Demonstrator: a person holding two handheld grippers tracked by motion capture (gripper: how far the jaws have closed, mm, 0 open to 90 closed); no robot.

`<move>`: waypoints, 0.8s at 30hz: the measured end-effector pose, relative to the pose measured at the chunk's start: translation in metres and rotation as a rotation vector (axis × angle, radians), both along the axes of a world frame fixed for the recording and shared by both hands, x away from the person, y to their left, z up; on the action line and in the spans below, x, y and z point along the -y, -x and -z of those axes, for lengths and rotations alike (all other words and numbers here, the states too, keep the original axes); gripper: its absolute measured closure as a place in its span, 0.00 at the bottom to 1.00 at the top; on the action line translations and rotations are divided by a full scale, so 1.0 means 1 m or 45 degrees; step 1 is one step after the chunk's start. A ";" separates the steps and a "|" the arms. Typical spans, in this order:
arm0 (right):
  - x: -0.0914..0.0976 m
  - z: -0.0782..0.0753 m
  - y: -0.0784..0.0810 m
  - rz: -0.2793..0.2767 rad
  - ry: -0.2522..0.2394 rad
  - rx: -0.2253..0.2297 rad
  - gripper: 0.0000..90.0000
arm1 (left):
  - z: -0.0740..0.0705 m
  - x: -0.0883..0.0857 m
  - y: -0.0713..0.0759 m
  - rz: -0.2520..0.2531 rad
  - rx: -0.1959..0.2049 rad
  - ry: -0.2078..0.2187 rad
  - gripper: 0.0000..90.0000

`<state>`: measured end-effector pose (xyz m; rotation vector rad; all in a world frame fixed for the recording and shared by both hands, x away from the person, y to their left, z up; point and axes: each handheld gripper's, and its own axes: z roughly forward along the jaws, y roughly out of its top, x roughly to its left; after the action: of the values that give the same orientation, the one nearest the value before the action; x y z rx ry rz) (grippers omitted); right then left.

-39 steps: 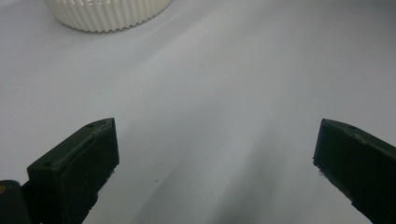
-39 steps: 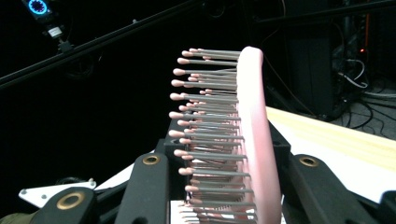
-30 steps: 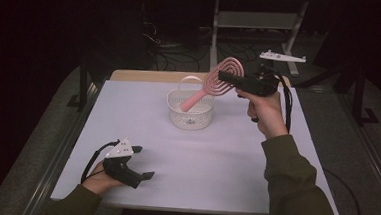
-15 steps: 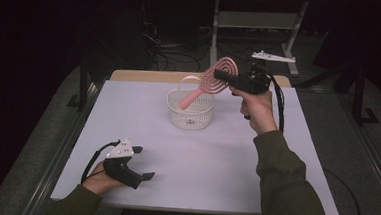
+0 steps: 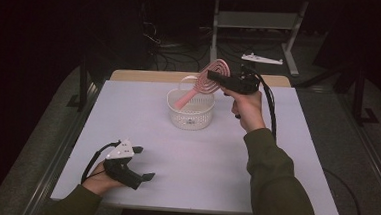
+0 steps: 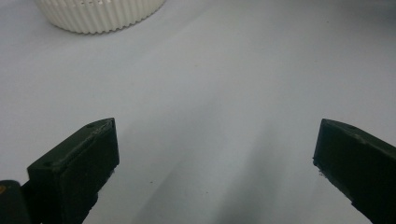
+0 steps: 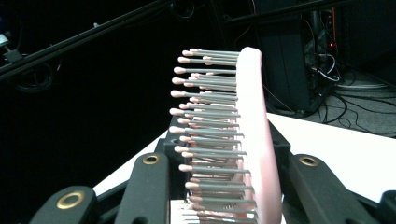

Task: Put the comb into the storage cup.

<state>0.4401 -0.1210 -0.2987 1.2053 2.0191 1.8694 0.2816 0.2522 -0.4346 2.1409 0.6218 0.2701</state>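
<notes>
Dark floor with cables and a grey metal stand (image 5: 256, 21) lies beyond a white table (image 5: 195, 158) that fills the middle of the high view. Toward the far side of the table stands a round white basket (image 5: 190, 112) with ribbed, slotted walls and a thin arched handle; its lower wall also shows at the top of the left gripper view (image 6: 100, 14). Into the basket's mouth dips the handle end of a pink hairbrush (image 5: 205, 81), whose round head stays above the rim, up and to the right. Its long axis runs on a slant, from the handle low at the left to the head high at the right, with the ringed face of the head turned toward the high camera.

At that head the right gripper (image 5: 215, 76) has its jaws clamped on the brush, held up over the far right of the basket by the person's right hand (image 5: 248, 108). In the right gripper view the brush (image 7: 257, 140) stands edge-on between the two black jaws, its grey, pink-tipped bristles pointing left.

Near the front left corner the left gripper (image 5: 144, 177) rests low on the table in the left hand (image 5: 101, 182), jaws spread wide with only bare tabletop between them (image 6: 215, 154), well apart from the basket
</notes>
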 end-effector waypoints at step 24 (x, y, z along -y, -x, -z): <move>-0.017 0.040 -0.014 0.047 0.014 -0.074 0.70 | 0.000 0.000 0.000 0.003 0.000 -0.003 0.00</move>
<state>0.4546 -0.1037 -0.3385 1.3000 2.0189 1.8242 0.2816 0.2520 -0.4348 2.1438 0.6190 0.2697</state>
